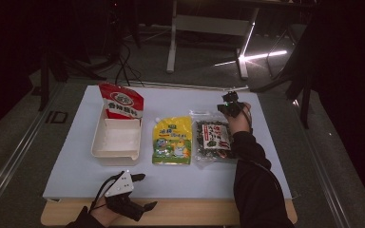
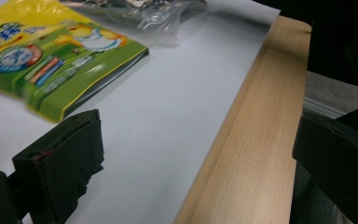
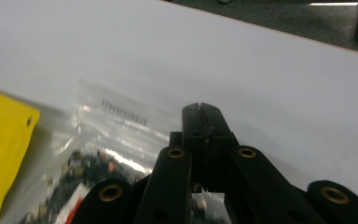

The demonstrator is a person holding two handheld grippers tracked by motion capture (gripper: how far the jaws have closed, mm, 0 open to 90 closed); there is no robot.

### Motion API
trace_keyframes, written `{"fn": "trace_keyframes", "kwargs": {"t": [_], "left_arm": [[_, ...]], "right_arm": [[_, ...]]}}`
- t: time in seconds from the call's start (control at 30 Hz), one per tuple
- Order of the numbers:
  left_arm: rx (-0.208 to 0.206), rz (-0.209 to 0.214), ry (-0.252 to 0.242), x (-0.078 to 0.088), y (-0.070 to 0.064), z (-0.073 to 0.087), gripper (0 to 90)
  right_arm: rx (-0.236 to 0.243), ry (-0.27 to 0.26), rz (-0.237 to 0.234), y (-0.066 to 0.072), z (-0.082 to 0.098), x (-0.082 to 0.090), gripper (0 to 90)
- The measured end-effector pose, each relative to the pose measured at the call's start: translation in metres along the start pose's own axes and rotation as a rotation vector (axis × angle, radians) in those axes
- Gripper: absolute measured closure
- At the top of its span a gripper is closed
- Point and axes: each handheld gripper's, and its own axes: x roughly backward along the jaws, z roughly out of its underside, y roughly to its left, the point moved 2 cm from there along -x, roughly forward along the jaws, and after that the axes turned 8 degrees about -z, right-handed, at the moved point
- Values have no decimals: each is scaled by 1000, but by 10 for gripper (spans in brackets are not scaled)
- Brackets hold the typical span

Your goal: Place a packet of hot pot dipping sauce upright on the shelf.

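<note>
Right gripper (image 1: pixel 229 107) hangs over the far right part of the white mat (image 1: pixel 180 99), jaws pinched fully together with nothing between them; in the right gripper view the joined tips (image 3: pixel 204 122) sit just past the top sealed edge of the clear snack bag (image 3: pixel 107 140). That clear bag with dark contents (image 1: pixel 212 140) lies flat on the mat, long axis running near-to-far, its far edge just below and a bit left of the right gripper, so the bag lies toward the person and slightly left of the tool. Right hand is by far the nearer one; my read is the next move needs the jaws to open first, then drop onto the bag's far seam. Left gripper (image 1: pixel 145 191) rests at the near edge, over the wooden table lip (image 2: pixel 256 140), jaws spread wide and empty, well apart from the clear bag. Yellow-green spouted pouch (image 1: pixel 172 140) lies flat just beside the clear bag on its left, edges close or touching, cannot tell which, so a grab on the left side could catch both. Further left a cream tray (image 1: pixel 116 142) with a red snack bag (image 1: pixel 120 100) standing up in its far end. Nothing stands between right gripper and the clear bag's top edge.
</note>
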Motion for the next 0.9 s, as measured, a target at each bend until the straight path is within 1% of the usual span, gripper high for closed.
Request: {"fn": "trace_keyframes", "kwargs": {"t": [0.07,0.13,0.23,0.37,0.47,0.67,0.73,0.8,0.83,0.9], "left_arm": [[10,-12,1,3,1,2,29],[16,-21,-1,5,2,3,29],[18,-24,-1,7,2,4,29],[15,-26,0,8,2,5,29],[18,-27,0,8,3,5,29],[17,-31,4,10,2,7,29],[18,-31,3,10,2,7,28],[18,-34,2,11,2,7,29],[18,-36,2,12,2,7,29],[22,-39,3,12,3,8,29]], "right_arm": [[1,-4,27,-1,-4,-6,882],[-9,-2,24,-2,-6,-10,879],[-26,6,23,-4,-10,-18,878],[-44,9,36,-6,-12,-23,877],[-46,31,51,-7,-12,-29,873],[-79,52,45,-10,-8,-38,866],[-76,59,45,-10,-7,-41,863],[-75,69,49,-10,-6,-43,893],[-83,75,39,-10,-5,-44,896],[-69,97,50,-8,-4,-47,898]]}}
